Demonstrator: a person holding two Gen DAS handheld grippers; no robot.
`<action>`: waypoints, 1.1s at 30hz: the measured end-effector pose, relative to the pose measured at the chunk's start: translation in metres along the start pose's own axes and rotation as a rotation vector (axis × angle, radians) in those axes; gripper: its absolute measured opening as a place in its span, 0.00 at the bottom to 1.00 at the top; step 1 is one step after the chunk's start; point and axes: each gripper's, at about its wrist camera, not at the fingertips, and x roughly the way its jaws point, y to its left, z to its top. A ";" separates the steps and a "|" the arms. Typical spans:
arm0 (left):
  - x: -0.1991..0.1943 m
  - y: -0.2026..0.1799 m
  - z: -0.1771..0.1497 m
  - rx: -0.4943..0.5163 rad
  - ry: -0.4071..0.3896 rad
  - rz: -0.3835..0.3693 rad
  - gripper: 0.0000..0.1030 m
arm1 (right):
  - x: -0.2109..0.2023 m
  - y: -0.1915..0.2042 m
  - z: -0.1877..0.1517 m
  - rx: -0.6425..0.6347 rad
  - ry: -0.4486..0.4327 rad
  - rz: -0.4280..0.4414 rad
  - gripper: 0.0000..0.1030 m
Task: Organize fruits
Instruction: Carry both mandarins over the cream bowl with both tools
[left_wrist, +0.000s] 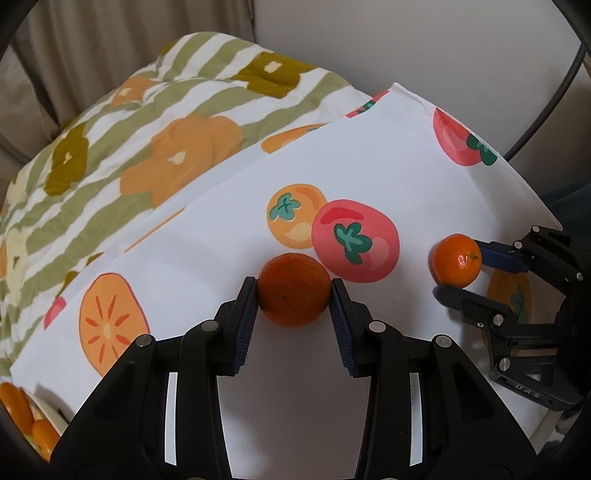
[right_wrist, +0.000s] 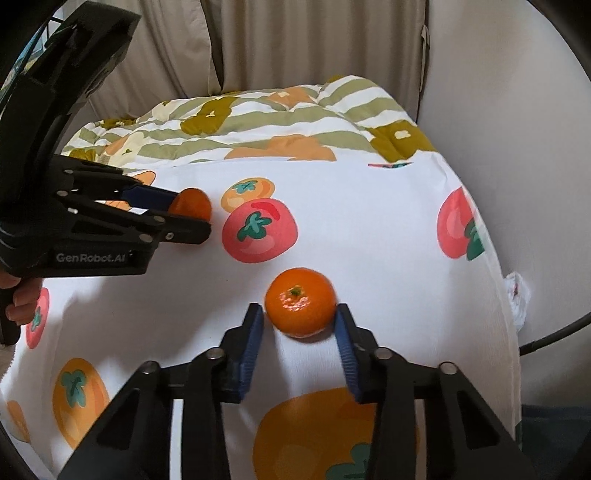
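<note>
my left gripper clamps a dark tangerine on the fruit-print cloth. at three o'clock, my right gripper brackets a brighter tangerine, left pad just apart, right pad touching.

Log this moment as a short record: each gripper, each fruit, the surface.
left gripper: shut on darker mandarin
right gripper: around brighter mandarin, right finger touching, small gap at left finger
brighter mandarin: stem up, resting on fruit-print cloth
behind cloth: striped flowered quilt
container for fruit: none visible
</note>
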 end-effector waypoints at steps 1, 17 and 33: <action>-0.001 0.000 -0.001 -0.002 -0.002 0.003 0.42 | 0.000 -0.001 0.000 -0.001 -0.003 0.001 0.34; -0.051 0.026 -0.017 -0.118 -0.059 0.052 0.42 | -0.037 0.012 0.018 -0.017 -0.067 0.047 0.34; -0.172 0.110 -0.103 -0.371 -0.144 0.211 0.42 | -0.075 0.116 0.063 -0.198 -0.123 0.226 0.34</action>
